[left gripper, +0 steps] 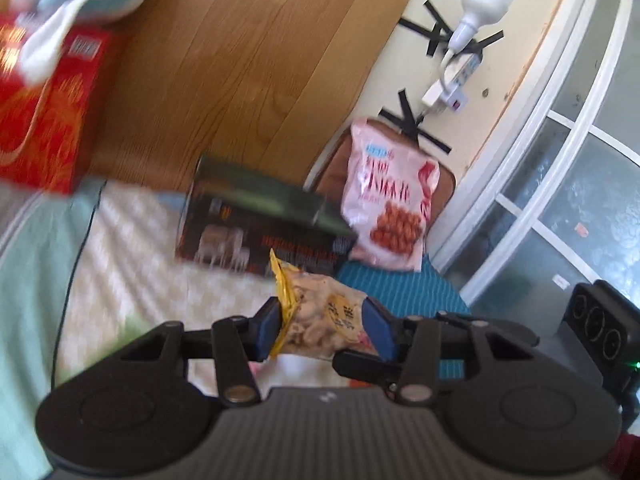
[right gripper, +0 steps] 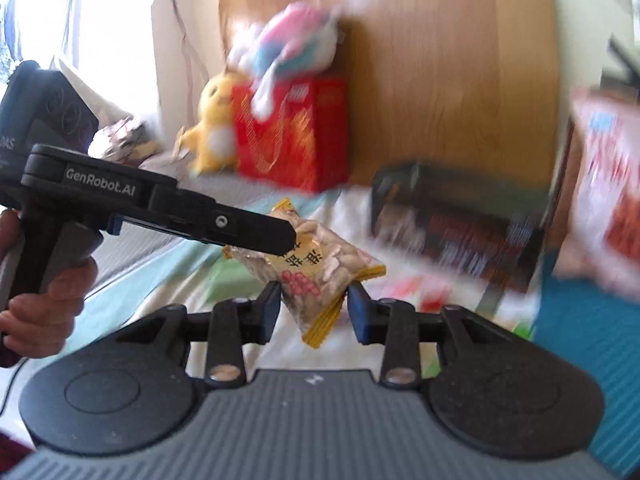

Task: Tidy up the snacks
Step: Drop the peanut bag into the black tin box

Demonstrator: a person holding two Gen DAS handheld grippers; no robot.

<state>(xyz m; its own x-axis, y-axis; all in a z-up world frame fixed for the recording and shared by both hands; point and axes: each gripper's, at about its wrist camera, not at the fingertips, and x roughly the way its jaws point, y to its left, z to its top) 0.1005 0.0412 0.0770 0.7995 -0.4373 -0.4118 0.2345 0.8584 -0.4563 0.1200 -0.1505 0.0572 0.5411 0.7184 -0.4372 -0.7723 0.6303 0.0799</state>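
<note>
Above bedding, snack packet (right gripper: pixel 316 276) lying crosswise

Home bedroom: patterned bedsheet (left gripper: pixel 132 248) with wooden headboard (left gripper: pixel 240 60) behind, plush toys incl. yellow chick (right gripper: pixel 216 120) on a red gift box (right gripper: pixel 296 132), snack bag (left gripper: pixel 384 200) against the wall, taped-up power strip with bulb (left gripper: pixel 464 64), window (left gripper: pixel 580 184) at the side

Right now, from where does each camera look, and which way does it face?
Left wrist: sits on the left gripper, faces the dark box and pink bag; its fingers clamp the peanut packet.
Right wrist: sits on the right gripper, faces the red box; a hand shows.
Shared: packet, both boxes.
</note>
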